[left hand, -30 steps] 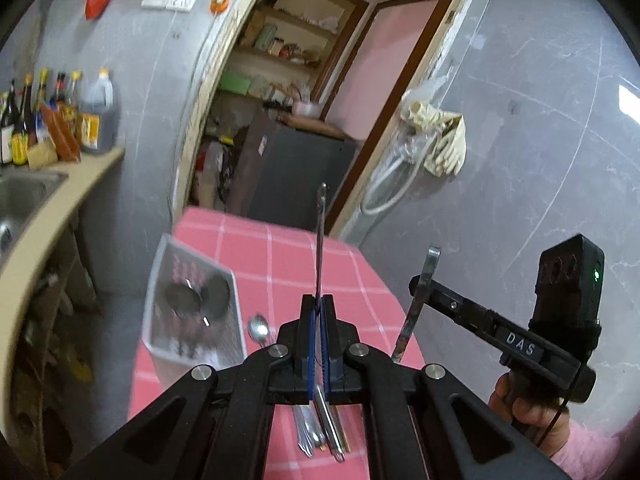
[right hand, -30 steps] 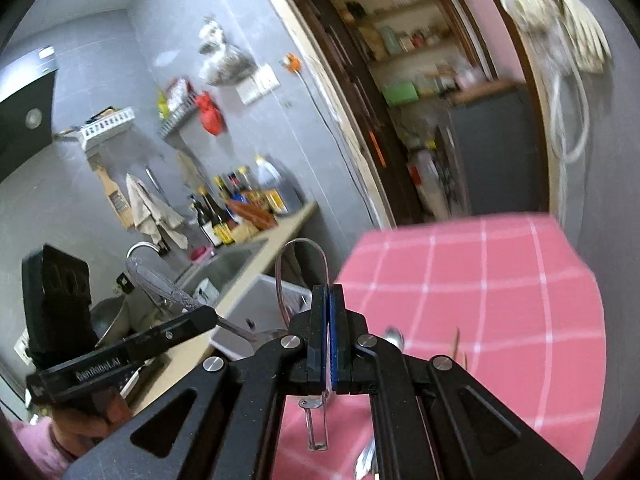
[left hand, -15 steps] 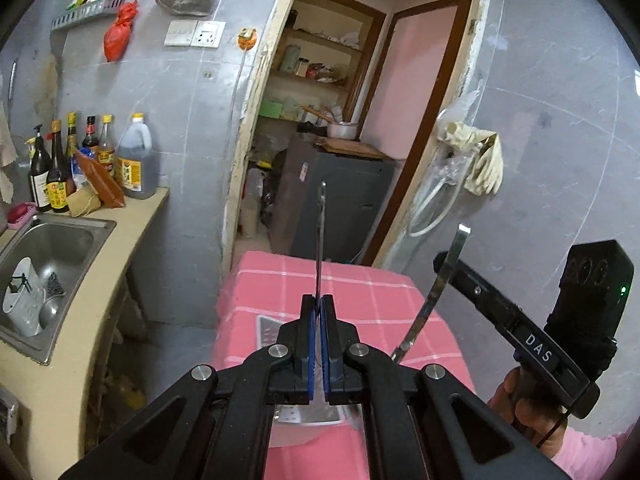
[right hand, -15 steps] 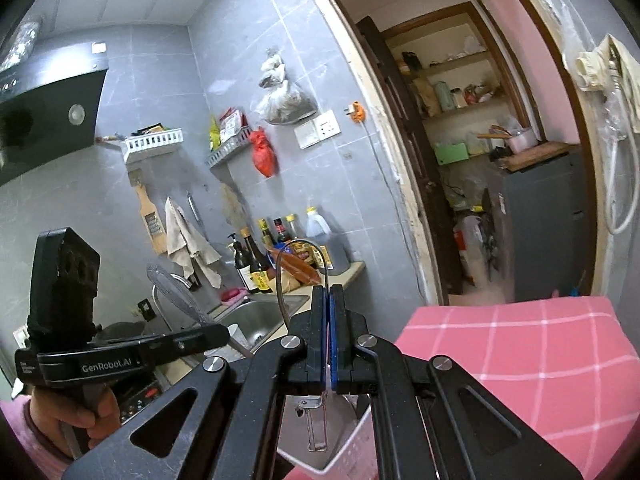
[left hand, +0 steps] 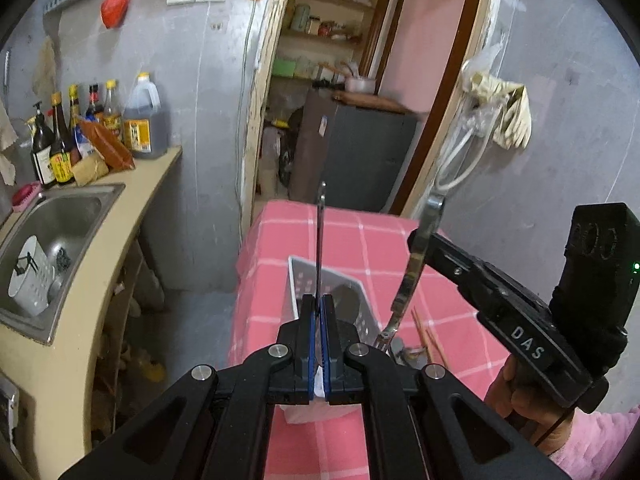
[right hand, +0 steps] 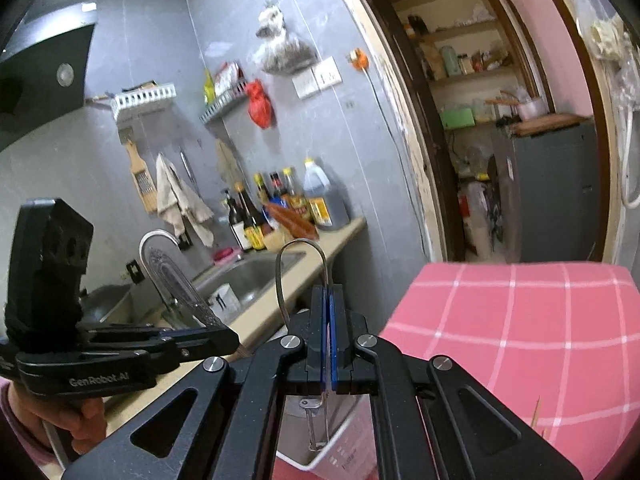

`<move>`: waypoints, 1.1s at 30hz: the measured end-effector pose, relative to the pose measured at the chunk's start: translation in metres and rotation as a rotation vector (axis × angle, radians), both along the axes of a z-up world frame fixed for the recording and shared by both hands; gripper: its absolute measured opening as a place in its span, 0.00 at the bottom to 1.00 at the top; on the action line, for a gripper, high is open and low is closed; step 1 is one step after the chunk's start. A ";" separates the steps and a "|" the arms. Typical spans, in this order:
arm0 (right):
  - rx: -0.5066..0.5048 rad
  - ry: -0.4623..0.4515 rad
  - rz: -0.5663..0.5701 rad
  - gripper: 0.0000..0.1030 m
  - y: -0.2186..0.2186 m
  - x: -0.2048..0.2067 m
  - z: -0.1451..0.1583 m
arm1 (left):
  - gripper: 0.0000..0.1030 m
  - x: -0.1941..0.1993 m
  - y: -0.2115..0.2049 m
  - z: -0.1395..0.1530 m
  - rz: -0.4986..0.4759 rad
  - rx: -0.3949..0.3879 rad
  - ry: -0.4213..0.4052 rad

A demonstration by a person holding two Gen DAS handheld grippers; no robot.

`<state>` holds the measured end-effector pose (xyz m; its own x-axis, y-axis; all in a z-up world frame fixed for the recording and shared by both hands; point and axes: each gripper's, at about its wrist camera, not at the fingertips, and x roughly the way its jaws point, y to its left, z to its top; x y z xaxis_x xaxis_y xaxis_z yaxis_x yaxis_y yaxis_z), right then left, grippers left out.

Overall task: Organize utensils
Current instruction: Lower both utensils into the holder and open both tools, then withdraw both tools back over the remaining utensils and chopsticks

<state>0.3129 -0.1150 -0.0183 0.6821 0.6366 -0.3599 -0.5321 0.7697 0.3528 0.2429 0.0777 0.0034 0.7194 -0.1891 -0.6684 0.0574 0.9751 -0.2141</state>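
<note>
My left gripper [left hand: 319,306] is shut on a flat metal utensil handle [left hand: 320,236] that stands upright, edge-on; it also shows as an ornate handle in the right wrist view [right hand: 176,280]. My right gripper [right hand: 329,298] is shut on a metal utensil with a looped wire handle [right hand: 300,272]; in the left wrist view this utensil [left hand: 416,268] hangs down from the right gripper. Both are held above a white perforated utensil basket [left hand: 304,284] on the pink checked table [left hand: 400,240]. The basket rim also shows below my right gripper [right hand: 340,456].
Chopsticks [left hand: 428,338] and some metal utensils [left hand: 408,354] lie on the table right of the basket. A counter with a steel sink [left hand: 60,220] and sauce bottles [left hand: 100,120] runs along the left. A doorway with a grey cabinet [left hand: 360,152] is behind the table.
Both grippers rose and tilted up, then came back down a little toward the table. The basket now sits straight below my left gripper. Both keep hold of their utensils.
</note>
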 end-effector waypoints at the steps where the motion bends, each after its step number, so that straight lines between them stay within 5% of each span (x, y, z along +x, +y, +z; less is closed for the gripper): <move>1: -0.007 0.015 0.001 0.03 0.001 0.002 -0.004 | 0.03 0.002 0.001 -0.002 -0.001 0.002 0.017; 11: -0.112 0.170 -0.001 0.04 0.004 0.013 -0.028 | 0.03 0.016 0.007 -0.012 -0.001 -0.018 0.131; 15: -0.139 0.208 -0.003 0.19 0.003 0.011 -0.034 | 0.04 0.017 0.009 -0.013 -0.001 -0.049 0.139; 21: -0.147 0.194 -0.047 0.25 -0.013 -0.007 -0.033 | 0.14 0.006 0.008 -0.014 0.008 -0.073 0.115; 24: -0.142 0.144 -0.097 0.42 -0.026 -0.022 -0.027 | 0.26 -0.005 0.006 -0.012 0.020 -0.080 0.060; 29: -0.133 0.041 -0.202 0.62 -0.051 -0.047 -0.007 | 0.66 -0.025 0.001 -0.008 0.070 -0.086 -0.071; 33: -0.151 -0.028 -0.261 0.83 -0.068 -0.064 0.007 | 0.83 -0.038 -0.009 -0.011 0.116 -0.067 -0.139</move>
<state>0.2493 -0.1829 -0.0114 0.8265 0.3794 -0.4160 -0.3176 0.9243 0.2119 0.2048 0.0688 -0.0081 0.8237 -0.1400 -0.5495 -0.0210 0.9608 -0.2764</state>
